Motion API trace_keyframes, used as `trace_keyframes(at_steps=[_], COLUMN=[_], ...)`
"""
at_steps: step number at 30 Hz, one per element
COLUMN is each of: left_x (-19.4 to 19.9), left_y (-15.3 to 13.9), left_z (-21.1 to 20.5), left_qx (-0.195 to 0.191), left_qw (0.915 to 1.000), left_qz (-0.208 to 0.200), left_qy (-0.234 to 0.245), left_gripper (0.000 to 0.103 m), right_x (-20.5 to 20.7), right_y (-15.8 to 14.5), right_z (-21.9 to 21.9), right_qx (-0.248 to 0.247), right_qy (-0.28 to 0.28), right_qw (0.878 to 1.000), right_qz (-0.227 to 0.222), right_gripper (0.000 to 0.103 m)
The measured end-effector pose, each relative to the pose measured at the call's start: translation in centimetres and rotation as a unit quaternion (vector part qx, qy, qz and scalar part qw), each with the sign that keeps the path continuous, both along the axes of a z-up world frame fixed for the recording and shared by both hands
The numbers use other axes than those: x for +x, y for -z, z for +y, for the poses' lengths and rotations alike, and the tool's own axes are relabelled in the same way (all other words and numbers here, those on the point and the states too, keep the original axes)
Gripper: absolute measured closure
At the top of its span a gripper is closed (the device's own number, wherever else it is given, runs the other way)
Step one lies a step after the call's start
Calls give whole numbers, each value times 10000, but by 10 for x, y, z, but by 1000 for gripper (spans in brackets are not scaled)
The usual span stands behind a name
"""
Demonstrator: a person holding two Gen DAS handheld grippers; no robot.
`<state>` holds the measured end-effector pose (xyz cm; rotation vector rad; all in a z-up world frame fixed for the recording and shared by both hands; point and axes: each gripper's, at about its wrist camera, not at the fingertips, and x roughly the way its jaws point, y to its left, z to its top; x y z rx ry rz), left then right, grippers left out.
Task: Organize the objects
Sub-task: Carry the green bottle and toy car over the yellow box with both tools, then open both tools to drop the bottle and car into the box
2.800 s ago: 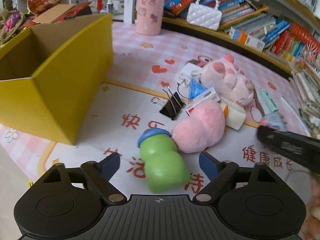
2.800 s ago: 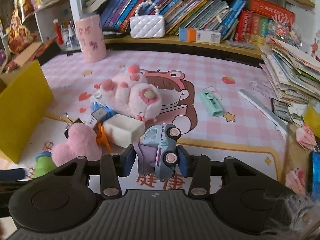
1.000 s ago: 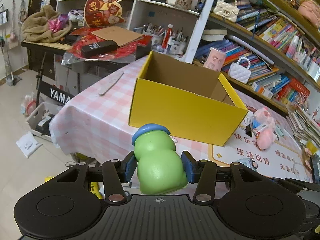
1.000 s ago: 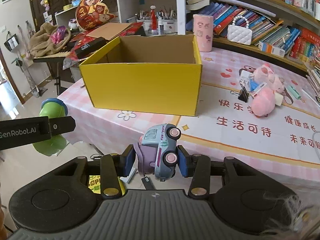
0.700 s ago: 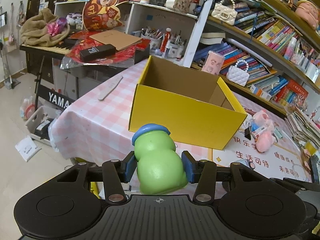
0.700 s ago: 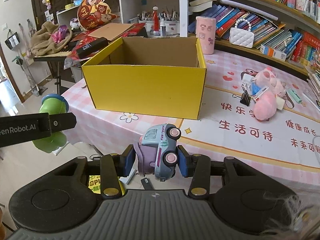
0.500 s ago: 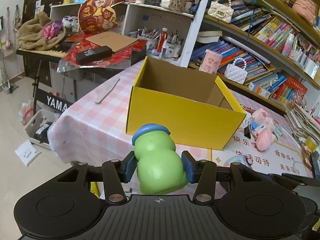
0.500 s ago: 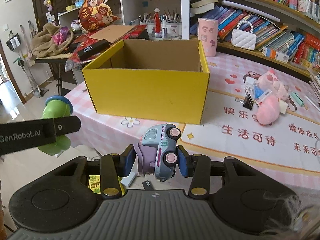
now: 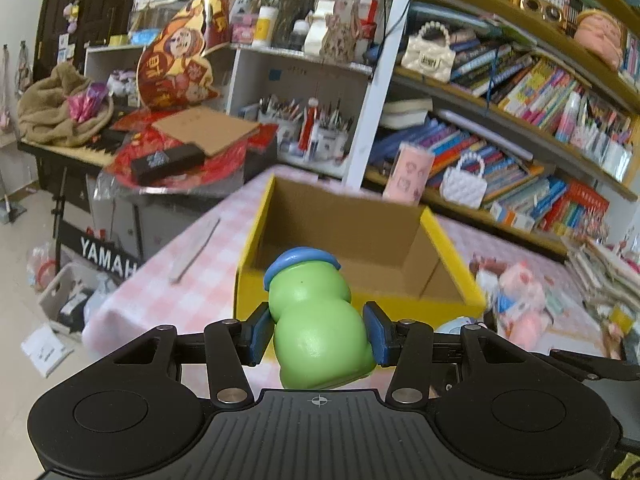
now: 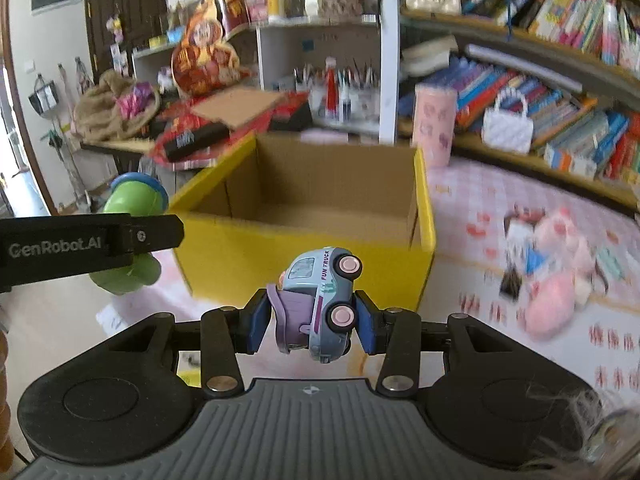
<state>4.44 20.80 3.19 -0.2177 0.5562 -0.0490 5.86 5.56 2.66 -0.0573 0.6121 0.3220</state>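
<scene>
My left gripper [image 9: 318, 334] is shut on a green toy bottle with a blue cap [image 9: 316, 320], held in the air before the near wall of the yellow cardboard box [image 9: 452, 256]. My right gripper [image 10: 314, 326] is shut on a small pale-blue toy truck [image 10: 320, 304] with pink wheels, tipped on its side. It hangs just in front of the yellow box [image 10: 304, 260], whose open brown inside shows nothing in it. In the right wrist view the left gripper's black finger [image 10: 88, 246] and the green bottle [image 10: 128, 200] appear at the left.
The box stands on a pink checked tablecloth [image 9: 192, 292]. Pink plush toys [image 10: 556, 284] and small items lie to the right of the box. A pink cup [image 10: 434, 124] and a white bag [image 10: 508, 124] stand behind it by bookshelves. A keyboard stand and floor clutter lie left.
Both grippers have risen and come closer to the yellow box, so its open inside now shows more. Each still holds its toy the same way.
</scene>
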Motion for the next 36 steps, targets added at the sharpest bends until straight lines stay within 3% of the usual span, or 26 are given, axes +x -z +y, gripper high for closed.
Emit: trace_keyframes(at_steps=[7,11,15,17,18,25,31,34,36], left_x=[48,80,108,116,120,147,160,163,161], left_y=[-23,-14,7,15,19,42,50,48,43], left_z=[-5,-11,-19,-21,-23,-33,-39,-42,-43], left_qx=[-80,-8,114,110,143,348,469,584,597], left_qw=[9992,9996,9999,9997,9995,9971,9956,9948,9952], left_qz=[-397,-290,63,201,269,676,807,829,770], left_qy=[-2,39,3,16,14,-16,-15,-12,26], left_gripper=[56,56,56,56,56,56,55,52,46], right_x=[57,104,134,143,141,163,182,184,181], right_y=[-22,-7,21,33,35,45,45,45,43], right_z=[6,12,12,12,14,16,12,13,13], right_qx=[-81,-268,-411,-447,-561,-718,-785,-829,-786], right_qy=[63,31,-135,-223,-327,-765,-933,-916,-908], right_qw=[9986,9991,9990,9985,9979,9943,9922,9918,9924], right_qz=[-523,-333,52,237,83,193,275,319,255], right_gripper=[61,61,61,61,61,61,61,61,55])
